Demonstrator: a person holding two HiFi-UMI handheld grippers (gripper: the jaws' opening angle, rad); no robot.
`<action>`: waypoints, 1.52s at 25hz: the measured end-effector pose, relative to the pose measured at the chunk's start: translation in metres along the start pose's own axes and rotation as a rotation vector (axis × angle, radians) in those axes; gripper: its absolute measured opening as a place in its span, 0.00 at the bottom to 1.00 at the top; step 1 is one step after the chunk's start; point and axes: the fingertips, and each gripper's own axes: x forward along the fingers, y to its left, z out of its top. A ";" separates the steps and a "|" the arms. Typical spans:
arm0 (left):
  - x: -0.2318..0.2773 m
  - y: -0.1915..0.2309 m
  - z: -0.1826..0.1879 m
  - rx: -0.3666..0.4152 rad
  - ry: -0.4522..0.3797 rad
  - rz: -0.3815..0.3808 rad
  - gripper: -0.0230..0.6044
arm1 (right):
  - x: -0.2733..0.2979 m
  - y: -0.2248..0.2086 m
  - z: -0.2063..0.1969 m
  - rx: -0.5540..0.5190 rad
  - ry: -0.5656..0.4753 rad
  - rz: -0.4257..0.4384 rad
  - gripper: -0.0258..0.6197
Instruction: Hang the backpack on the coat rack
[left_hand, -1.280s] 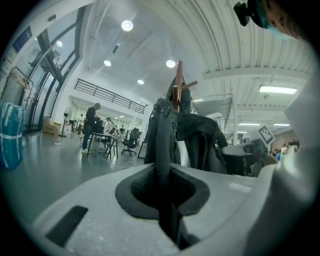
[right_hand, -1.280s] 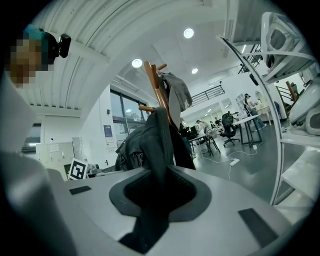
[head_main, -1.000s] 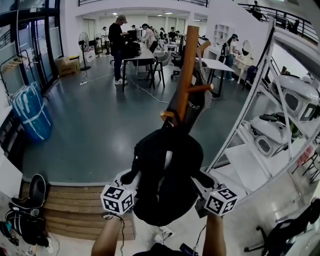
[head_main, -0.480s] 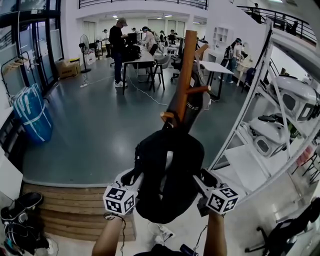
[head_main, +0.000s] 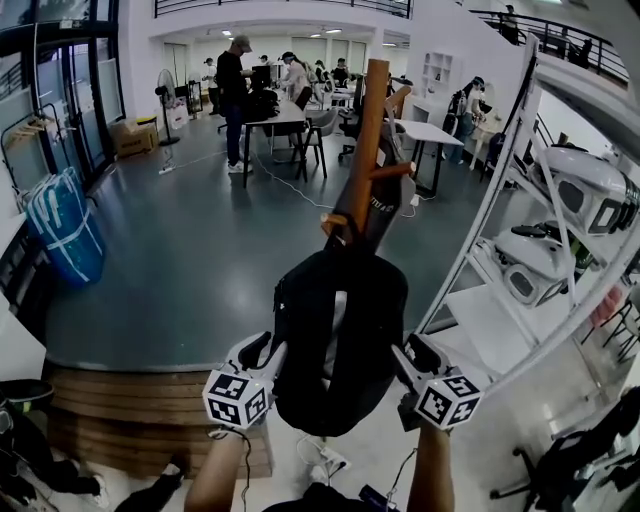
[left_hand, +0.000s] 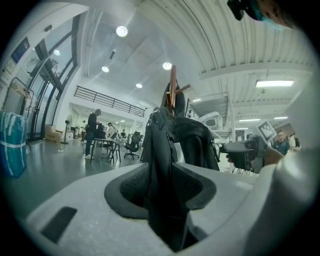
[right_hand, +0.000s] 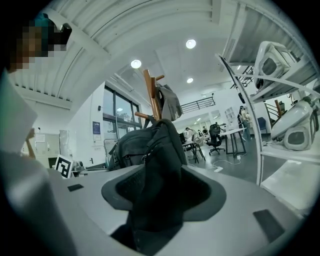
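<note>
A black backpack (head_main: 340, 340) hangs against the wooden coat rack (head_main: 372, 130), its top at a low peg. My left gripper (head_main: 262, 350) is at its left side and my right gripper (head_main: 412, 355) at its right side. In the left gripper view, a dark fold of the backpack (left_hand: 165, 150) runs loosely between the left gripper's (left_hand: 165, 187) jaws, which are opening. In the right gripper view, black fabric of the backpack (right_hand: 150, 150) lies between the right gripper's (right_hand: 160, 195) wide jaws, with pad surface bare on both sides.
A dark jacket (head_main: 385, 200) hangs higher on the rack. White shelving (head_main: 560, 220) with appliances stands close at the right. A wooden platform (head_main: 130, 410) lies at the lower left and a blue bag (head_main: 62, 225) further left. People stand at desks (head_main: 270, 115) in the background.
Both grippers' jaws have spread apart from the backpack's sides. The backpack now hangs a little higher against the rack, and both hands have drawn back slightly.
</note>
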 end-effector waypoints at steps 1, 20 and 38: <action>-0.005 -0.001 0.002 0.001 -0.006 0.001 0.27 | -0.004 0.002 0.000 -0.004 -0.004 -0.005 0.34; -0.127 -0.050 -0.013 -0.019 -0.057 0.069 0.17 | -0.083 0.082 -0.060 0.031 0.048 -0.046 0.14; -0.218 -0.121 -0.064 -0.058 -0.105 0.194 0.08 | -0.157 0.137 -0.128 0.040 0.098 -0.069 0.07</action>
